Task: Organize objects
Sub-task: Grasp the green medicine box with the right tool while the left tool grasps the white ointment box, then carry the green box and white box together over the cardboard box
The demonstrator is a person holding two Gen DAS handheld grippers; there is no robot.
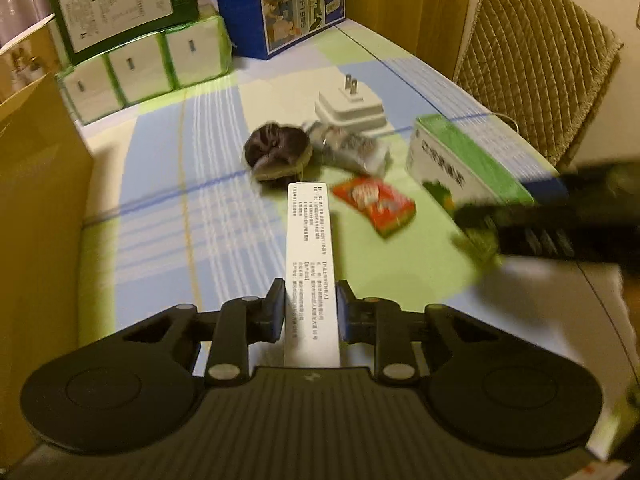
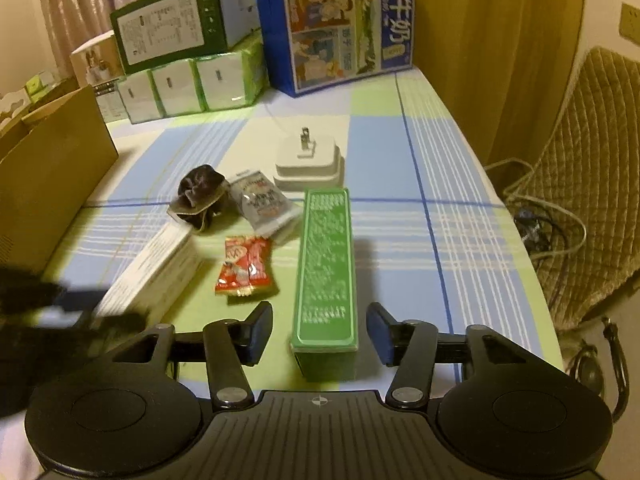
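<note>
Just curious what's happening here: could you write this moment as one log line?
left gripper: shut on white box | right gripper: open around green box | red snack packet: between boxes

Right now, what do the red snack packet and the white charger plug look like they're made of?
The red snack packet looks like glossy plastic film: it shows crinkles and a crimped end seal. The white charger plug looks like smooth, hard moulded plastic with rounded edges, and its upright prongs appear to be metal.
</note>
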